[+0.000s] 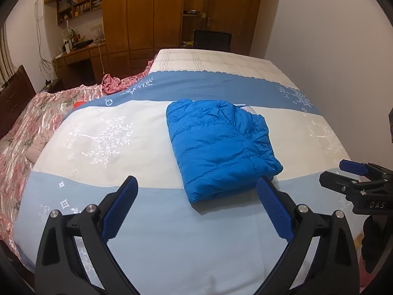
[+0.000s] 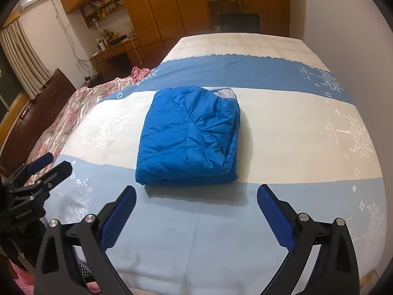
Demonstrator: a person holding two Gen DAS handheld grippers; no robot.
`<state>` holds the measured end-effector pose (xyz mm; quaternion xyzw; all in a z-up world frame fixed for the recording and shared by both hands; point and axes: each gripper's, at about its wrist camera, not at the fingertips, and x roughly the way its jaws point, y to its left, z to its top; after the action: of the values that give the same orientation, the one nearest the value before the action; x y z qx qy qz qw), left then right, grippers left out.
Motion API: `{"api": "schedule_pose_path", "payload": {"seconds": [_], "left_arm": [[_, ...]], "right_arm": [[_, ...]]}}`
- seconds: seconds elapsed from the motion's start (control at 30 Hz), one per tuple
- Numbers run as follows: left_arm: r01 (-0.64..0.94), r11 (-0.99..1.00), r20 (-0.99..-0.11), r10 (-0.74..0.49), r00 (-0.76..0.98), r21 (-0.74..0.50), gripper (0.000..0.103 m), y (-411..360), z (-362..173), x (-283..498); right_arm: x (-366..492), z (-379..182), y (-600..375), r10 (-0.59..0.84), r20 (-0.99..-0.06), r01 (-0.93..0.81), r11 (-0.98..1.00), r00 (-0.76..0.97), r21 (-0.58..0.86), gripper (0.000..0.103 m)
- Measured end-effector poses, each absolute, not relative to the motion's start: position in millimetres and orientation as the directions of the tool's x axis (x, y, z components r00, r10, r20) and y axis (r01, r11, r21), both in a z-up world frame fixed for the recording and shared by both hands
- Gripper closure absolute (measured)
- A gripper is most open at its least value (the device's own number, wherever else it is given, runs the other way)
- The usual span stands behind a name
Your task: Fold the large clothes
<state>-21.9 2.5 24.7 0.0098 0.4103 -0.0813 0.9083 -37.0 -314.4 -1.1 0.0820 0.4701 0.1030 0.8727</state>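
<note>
1. While hanging above the near pale-blue band of the bed cover [image 2: 294, 123], held the left gripper [image 1: 196, 180] with jaws spread wide and nothing between the pads.
2. Held the right gripper [image 2: 196, 188] the same way: jaws fully apart, gripping nothing, clear of the fabric.
3. Saw each gripper at the edge of the other's view, well apart and side by side.
4. Noted a pink floral quilt [image 1: 32, 123] bunched along the left side of the bed, with a crumpled red-patterned cloth [image 1: 115, 83] at its far end.
5. Noted a tall wooden wardrobe [image 1: 142, 12] beyond the bed, a bookshelf [image 1: 81, 0] to its left over a cluttered desk [image 1: 78, 54], and a dark rectangular object [image 1: 212, 39] past the far end of the bed; could not tell what it was.
6. Saw a curtain [image 2: 22, 56] and dark wooden furniture [image 2: 46, 103] on the left wall.
7. Found nothing lying between the jaws and the garment, only bare cover.
8. Found the blue quilted jacket [image 2: 189, 137] near the middle of the bed, mostly on the white band, its near edge reaching the pale-blue one.
9. Saw it folded into a thick, roughly square bundle, layers stacked at the near edge and right side, a bit of pale lining showing at the far right corner.
</note>
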Motion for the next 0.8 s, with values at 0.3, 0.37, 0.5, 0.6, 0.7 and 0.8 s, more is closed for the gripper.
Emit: {"api": "schedule_pose_path", "payload": {"seconds": [0.3,0.37,0.5,0.6,0.7,0.8], "left_arm": [[0.156,0.987,-0.76,-0.131,0.637,-0.039,0.007,-3.0,18.5,-24.9],[0.152,0.988,-0.763,-0.125,0.634,-0.035,0.007,-3.6,16.6,-24.5],[0.15,0.988,-0.768,-0.123,0.628,-0.035,0.007,-4.6,13.4,-24.0],[0.149,0.988,-0.77,-0.124,0.626,-0.037,0.007,-5.6,12.6,-24.3],[0.147,0.989,-0.771,-0.121,0.625,-0.036,0.007,-6.4,11.9,-24.8],[0.147,0.988,-0.771,-0.123,0.625,-0.038,0.007,-6.7,12.0,-24.9]], "right_arm": [[-39.9,-6.6,-311.0,0.253,-0.815,-0.099,0.967,0.522,0.236,0.004],[-39.7,-6.9,-311.2,0.254,-0.816,-0.099,0.966,0.52,0.238,0.004],[-39.2,-8.0,-310.8,0.251,-0.819,-0.101,0.967,0.515,0.233,0.004],[-38.8,-8.6,-310.9,0.253,-0.821,-0.101,0.967,0.513,0.235,0.004],[-38.7,-8.7,-310.8,0.252,-0.821,-0.101,0.967,0.512,0.234,0.004],[-38.5,-8.7,-311.0,0.252,-0.821,-0.1,0.967,0.512,0.235,0.004]]}}
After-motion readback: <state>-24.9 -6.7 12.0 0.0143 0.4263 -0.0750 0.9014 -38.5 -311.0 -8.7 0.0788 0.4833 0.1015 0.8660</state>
